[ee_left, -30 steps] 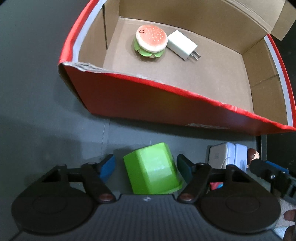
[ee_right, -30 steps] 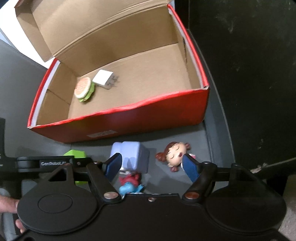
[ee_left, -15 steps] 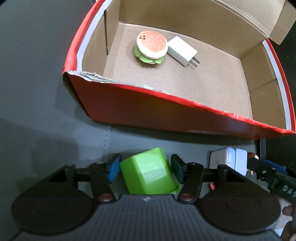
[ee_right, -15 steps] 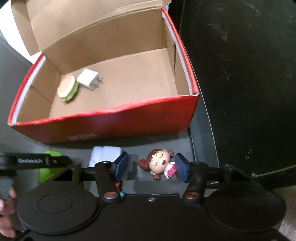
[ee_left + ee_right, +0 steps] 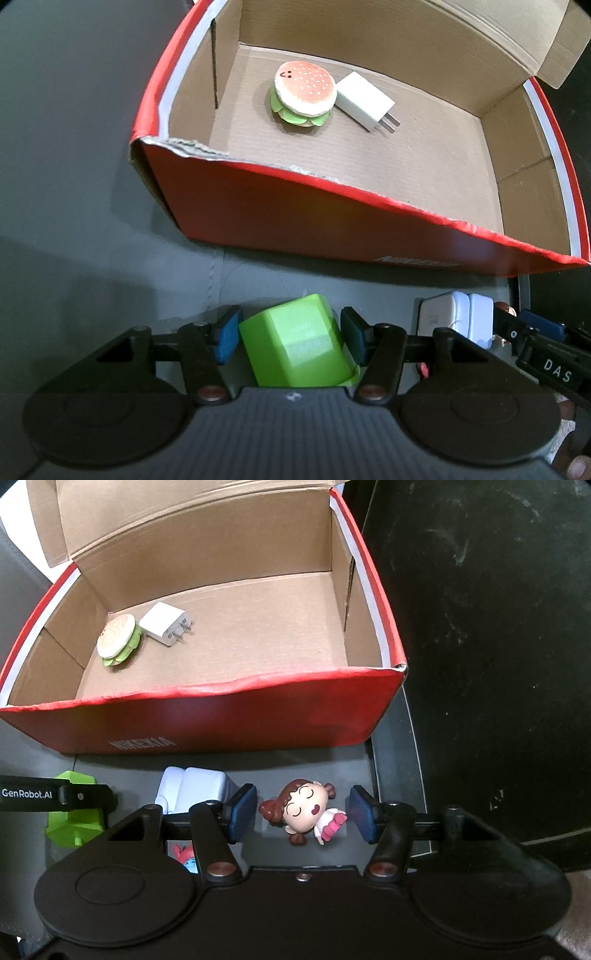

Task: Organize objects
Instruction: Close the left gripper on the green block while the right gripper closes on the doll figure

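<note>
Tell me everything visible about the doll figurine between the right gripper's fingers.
The doll figurine is a small glossy plastic-looking toy: big head, brown hair in buns, closed eyes, white top, pink ruffled skirt. It lies on its back on the dark surface in front of the red box. The right gripper straddles it; gaps show beside both pads, so it isn't clamped.

Home: toys (image 5: 304,810), red shoebox (image 5: 221,720), charger (image 5: 166,624)

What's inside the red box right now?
The red box holds a burger toy and a white charger, touching, near its left end. The near wall hides the front strip of floor.
</note>
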Demonstrator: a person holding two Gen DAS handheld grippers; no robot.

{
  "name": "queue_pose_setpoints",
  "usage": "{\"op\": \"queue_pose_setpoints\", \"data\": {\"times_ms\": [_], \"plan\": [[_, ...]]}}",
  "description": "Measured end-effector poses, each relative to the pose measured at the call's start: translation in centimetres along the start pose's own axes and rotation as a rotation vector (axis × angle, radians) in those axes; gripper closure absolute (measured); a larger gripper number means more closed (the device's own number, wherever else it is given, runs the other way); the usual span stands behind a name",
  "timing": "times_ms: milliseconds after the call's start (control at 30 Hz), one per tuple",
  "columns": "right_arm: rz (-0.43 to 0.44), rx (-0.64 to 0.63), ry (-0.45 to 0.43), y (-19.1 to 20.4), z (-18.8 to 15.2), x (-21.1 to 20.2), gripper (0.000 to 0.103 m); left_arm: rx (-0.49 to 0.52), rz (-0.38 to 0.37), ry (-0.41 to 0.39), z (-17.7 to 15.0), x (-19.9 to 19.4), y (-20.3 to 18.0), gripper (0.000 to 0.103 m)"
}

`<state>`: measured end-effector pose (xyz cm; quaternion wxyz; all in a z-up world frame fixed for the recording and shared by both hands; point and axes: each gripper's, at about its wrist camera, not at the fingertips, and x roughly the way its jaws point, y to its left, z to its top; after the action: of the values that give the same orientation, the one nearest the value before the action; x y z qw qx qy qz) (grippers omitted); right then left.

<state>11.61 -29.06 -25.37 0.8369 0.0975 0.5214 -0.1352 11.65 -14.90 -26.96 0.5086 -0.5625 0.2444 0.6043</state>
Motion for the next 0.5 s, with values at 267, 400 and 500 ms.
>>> {"op": "queue_pose_setpoints", "data": {"times_ms": [267,400,500], "plan": [[-0.024,-0.050,0.051,0.6,-0.6,1.4,0.055,0.007,0.000,-0.019,-0.2,-1.3,0.0,0.047],[0.008,-0.043,0.059,0.5,-0.6,1.1,0.056,0.010,0.004,-0.040,-0.3,-2.5,-0.1,0.047],[0.023,-0.033,0.047,0.2,-0.7,0.5,0.056,0.014,0.008,-0.050,-0.5,-3.2,-0.2,0.050]]}}
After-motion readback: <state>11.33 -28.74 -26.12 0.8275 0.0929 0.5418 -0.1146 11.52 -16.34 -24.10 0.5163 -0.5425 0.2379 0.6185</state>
